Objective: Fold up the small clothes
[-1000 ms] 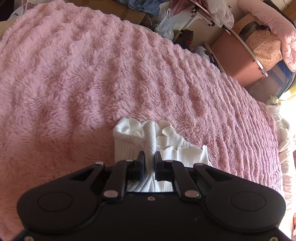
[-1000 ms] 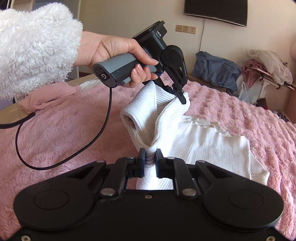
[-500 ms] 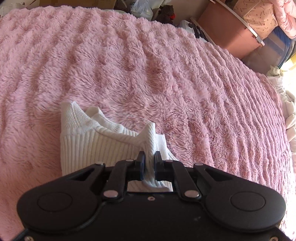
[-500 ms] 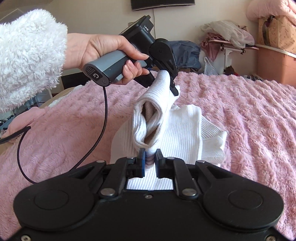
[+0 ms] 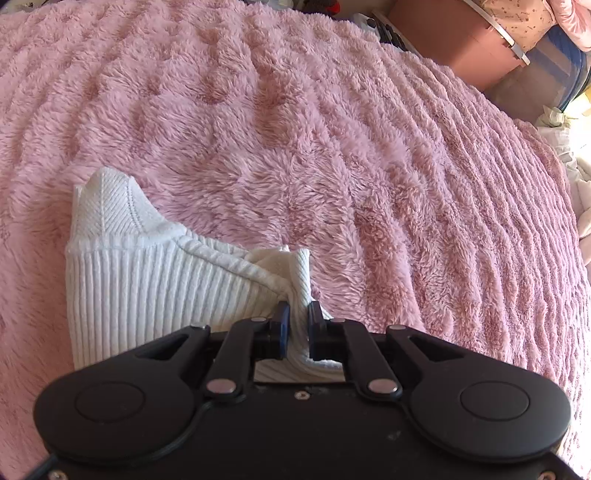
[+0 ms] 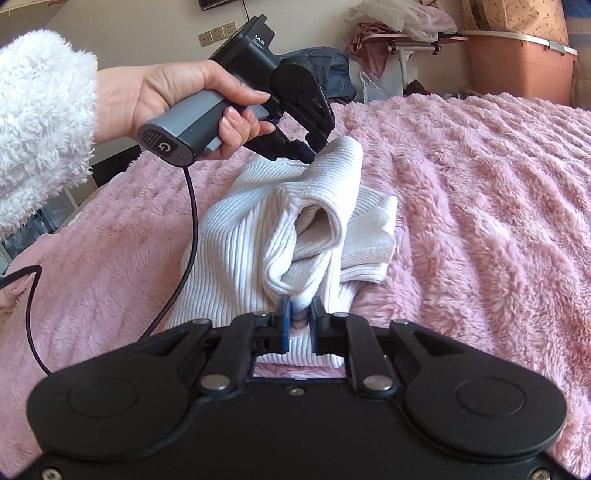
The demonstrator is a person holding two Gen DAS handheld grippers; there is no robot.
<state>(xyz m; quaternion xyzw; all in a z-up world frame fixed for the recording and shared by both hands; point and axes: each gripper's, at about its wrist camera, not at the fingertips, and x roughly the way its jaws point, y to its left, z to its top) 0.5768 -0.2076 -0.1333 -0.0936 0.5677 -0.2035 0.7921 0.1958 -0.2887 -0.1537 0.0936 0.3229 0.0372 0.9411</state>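
Right gripper: the right gripper sits nearest the right wrist camera, its two fingers pinching a bunched ridge of the white ribbed garment.
Left gripper: the left gripper is pressed onto a raised fold of the same garment; from the right wrist camera its tip bites a lifted corner of cloth.
Left hand: the left hand, in a fluffy white sleeve, grips the grey handle, a black cable trailing down from it.
Garment: partly folded, lying on the pink fleece blanket, its two pinched points lifted slightly above the rest.
Beyond the bed: a pink storage box and a pile of clothes stand against the wall.
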